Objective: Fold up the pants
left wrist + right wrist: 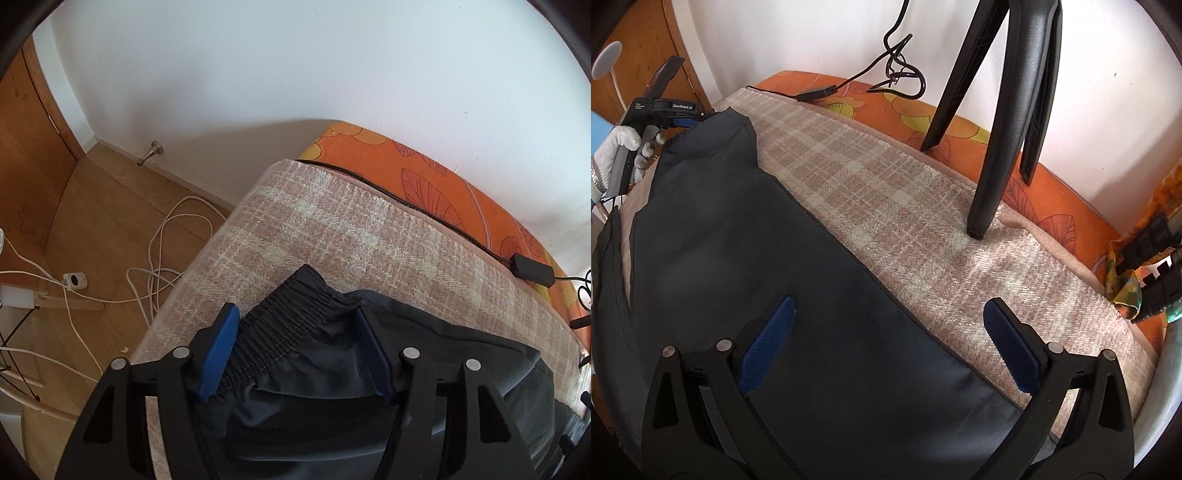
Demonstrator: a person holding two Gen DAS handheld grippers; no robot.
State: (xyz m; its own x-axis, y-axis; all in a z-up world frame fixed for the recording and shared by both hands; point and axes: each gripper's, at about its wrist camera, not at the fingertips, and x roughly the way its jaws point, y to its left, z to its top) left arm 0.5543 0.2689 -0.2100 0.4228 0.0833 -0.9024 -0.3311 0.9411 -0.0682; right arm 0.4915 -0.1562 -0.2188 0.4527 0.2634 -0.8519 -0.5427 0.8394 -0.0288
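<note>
Pants point(332, 354) between both grippers' jaws

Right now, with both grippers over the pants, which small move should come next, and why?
Probably shut the left gripper on the waistband: its open jaws already straddle the elastic at the blanket's edge. The right gripper hangs open over the pants, holding nothing yet.

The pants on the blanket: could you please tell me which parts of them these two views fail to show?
- Left wrist view: the pants legs run off the bottom edge, behind the left hand-held gripper.
- Right wrist view: the hems are cut off below the right hand-held gripper.
- Their underside is hidden against the blanket.
</note>
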